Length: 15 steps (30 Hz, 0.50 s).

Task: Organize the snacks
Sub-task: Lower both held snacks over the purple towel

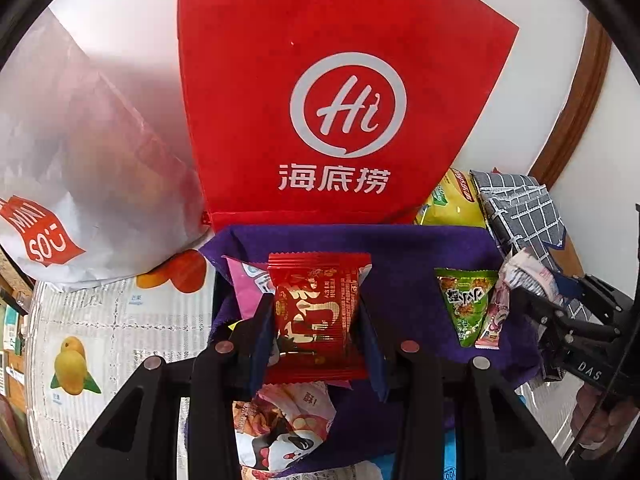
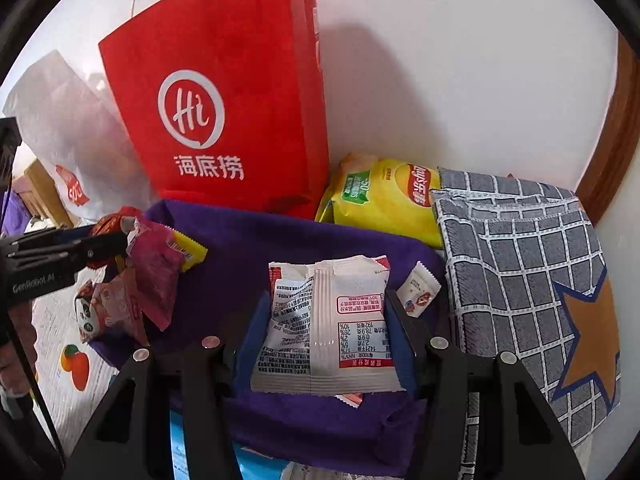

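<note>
Red snack packet point(image 1: 318, 316) pinched upright in left gripper point(image 1: 316, 320) over purple cloth point(image 1: 408, 252), long axis pointing away; white snack packet point(image 2: 326, 328) clamped likewise in right gripper point(image 2: 324, 332)

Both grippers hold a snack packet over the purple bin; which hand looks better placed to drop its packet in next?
Right, probably. The right gripper holds the white packet over bare purple bin floor. The left gripper's red packet hangs above other wrappers near the bin's edge.

Red paper bag point(image 1: 320, 100), purple cloth point(image 1: 400, 248), grey checked cloth point(image 2: 520, 272), yellow chip bag point(image 2: 384, 204).
</note>
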Each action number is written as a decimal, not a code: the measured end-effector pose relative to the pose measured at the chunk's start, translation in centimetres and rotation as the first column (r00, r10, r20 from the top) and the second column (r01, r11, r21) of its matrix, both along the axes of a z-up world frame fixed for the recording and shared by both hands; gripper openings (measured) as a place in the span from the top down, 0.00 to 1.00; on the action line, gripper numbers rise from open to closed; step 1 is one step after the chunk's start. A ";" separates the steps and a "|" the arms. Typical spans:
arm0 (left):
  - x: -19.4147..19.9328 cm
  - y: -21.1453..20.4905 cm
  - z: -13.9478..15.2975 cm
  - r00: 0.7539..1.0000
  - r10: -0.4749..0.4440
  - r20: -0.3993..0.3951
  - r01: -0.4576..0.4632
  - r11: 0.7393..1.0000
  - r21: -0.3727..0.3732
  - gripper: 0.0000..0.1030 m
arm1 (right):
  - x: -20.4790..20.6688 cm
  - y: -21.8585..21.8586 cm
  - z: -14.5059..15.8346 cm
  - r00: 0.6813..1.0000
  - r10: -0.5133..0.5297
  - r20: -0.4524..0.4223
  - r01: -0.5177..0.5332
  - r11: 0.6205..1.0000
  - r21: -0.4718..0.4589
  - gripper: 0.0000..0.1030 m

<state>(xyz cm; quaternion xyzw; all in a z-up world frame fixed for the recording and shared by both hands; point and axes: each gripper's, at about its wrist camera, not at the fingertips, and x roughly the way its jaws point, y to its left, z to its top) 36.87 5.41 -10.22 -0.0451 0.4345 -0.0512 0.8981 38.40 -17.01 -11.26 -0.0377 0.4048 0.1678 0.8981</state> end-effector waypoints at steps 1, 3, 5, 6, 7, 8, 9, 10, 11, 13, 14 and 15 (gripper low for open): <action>0.1 0.0 -0.1 1.000 -0.001 -0.002 0.001 1.000 -0.004 0.63 | 0.0 0.2 -0.2 1.000 0.011 -0.009 -0.011 1.000 0.002 0.45; 0.1 -0.2 -0.3 1.000 -0.005 -0.010 0.005 1.000 -0.013 0.63 | 0.1 0.7 -0.6 0.999 0.024 -0.026 -0.025 1.000 -0.009 0.45; 0.3 -0.4 -0.6 1.000 -0.006 -0.021 0.005 1.000 -0.015 0.63 | 0.1 1.2 -1.1 0.998 0.038 -0.040 -0.039 0.999 -0.023 0.45; 0.4 -0.6 -0.8 1.000 -0.005 -0.030 0.005 1.000 -0.010 0.63 | 0.1 1.5 -1.5 0.998 0.047 -0.048 -0.049 0.998 -0.028 0.45; 0.5 -0.6 -1.0 0.999 -0.005 -0.037 0.005 1.000 -0.007 0.63 | 0.2 1.7 -1.7 0.997 0.052 -0.055 -0.054 0.998 -0.032 0.45; 0.6 -0.7 -1.2 0.999 -0.002 -0.046 0.002 1.000 -0.003 0.63 | 0.2 1.8 -1.9 0.997 0.054 -0.061 -0.056 0.998 -0.035 0.45; 0.7 -0.7 -1.5 0.999 0.001 -0.054 -0.001 1.000 -0.001 0.63 | 0.3 2.0 -2.1 0.996 0.055 -0.070 -0.058 0.997 -0.042 0.45; 0.8 -0.7 -1.6 0.998 0.002 -0.060 -0.002 1.000 -0.001 0.63 | 0.3 2.0 -2.2 0.996 0.054 -0.073 -0.058 0.997 -0.047 0.45; 0.8 -0.7 -1.7 0.998 0.002 -0.065 -0.003 1.000 -0.002 0.63 | 0.4 2.0 -2.5 0.996 0.049 -0.079 -0.053 0.997 -0.055 0.45; 0.8 -0.6 -1.8 0.998 0.006 -0.062 -0.006 1.000 0.002 0.63 | 0.6 2.1 -2.8 0.995 0.040 -0.088 -0.046 0.997 -0.069 0.45; 0.7 -0.6 -1.8 0.998 0.004 -0.063 -0.004 1.000 0.002 0.63 | 0.7 2.1 -3.0 0.995 0.034 -0.093 -0.041 0.996 -0.076 0.46; 0.7 -0.7 -1.8 0.998 0.001 -0.063 -0.001 1.000 0.001 0.63 | 0.8 2.1 -3.1 0.995 0.030 -0.095 -0.037 0.996 -0.078 0.46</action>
